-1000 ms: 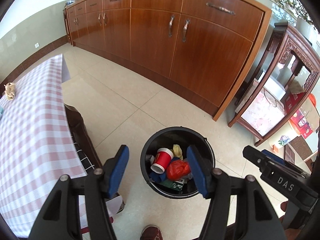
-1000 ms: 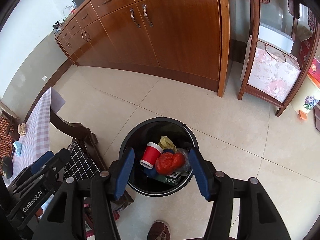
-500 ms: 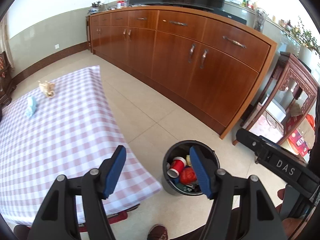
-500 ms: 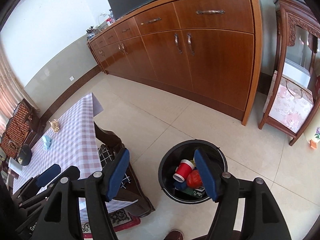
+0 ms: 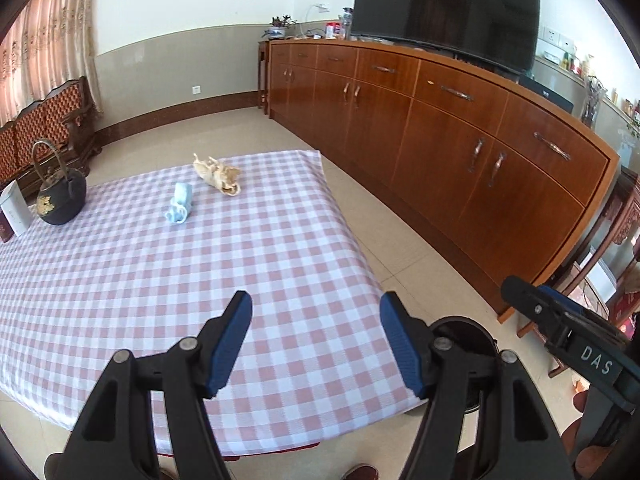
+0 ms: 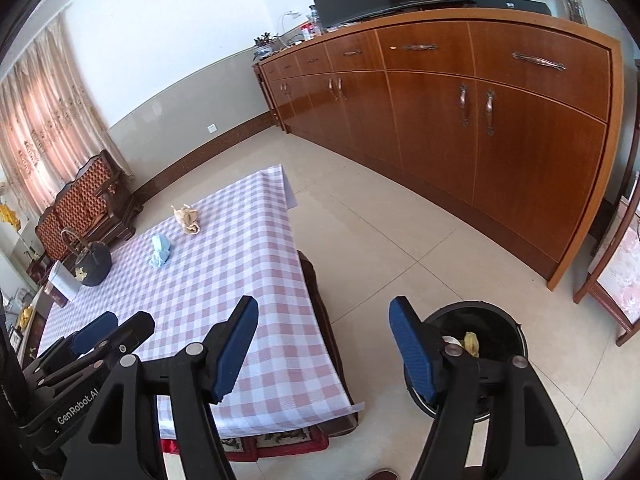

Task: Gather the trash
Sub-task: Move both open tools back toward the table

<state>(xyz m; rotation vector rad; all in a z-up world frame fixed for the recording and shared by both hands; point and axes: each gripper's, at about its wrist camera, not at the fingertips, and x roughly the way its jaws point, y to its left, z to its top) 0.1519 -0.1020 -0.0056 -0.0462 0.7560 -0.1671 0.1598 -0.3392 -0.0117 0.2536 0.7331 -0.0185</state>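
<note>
Through my left wrist camera, my left gripper (image 5: pixel 316 336) stands with its blue-padded jaws apart and nothing between them. A second ago it looked straight down into the round black trash bin (image 5: pixel 468 326); now it has swung up and away, so the pink-and-white checked tablecloth (image 5: pixel 180 280) fills the space ahead, and the bin sits low on my right, mostly hidden behind my right finger. Far ahead of the jaws, well apart from them, lie a crumpled pale-blue tissue (image 5: pixel 179 209) and, just beyond it, a crumpled tan paper wad (image 5: pixel 218 174). A black iron teapot (image 5: pixel 61 196) stands off to the left. I judge one drop is done and these two scraps are what is left to collect.

Through my right wrist camera, my right gripper (image 6: pixel 324 346) is likewise spread and empty. Earlier the bin was centred between its fingers, red cup and red bag showing; now it lies behind my right finger, only a yellowish scrap (image 6: pixel 471 343) visible inside. The table has come in ahead and to the left, with the blue tissue (image 6: pixel 160 257) and tan wad (image 6: pixel 187 218) far forward. My left gripper (image 6: pixel 94 336) appears at the lower left, pointing toward the same table.
</note>
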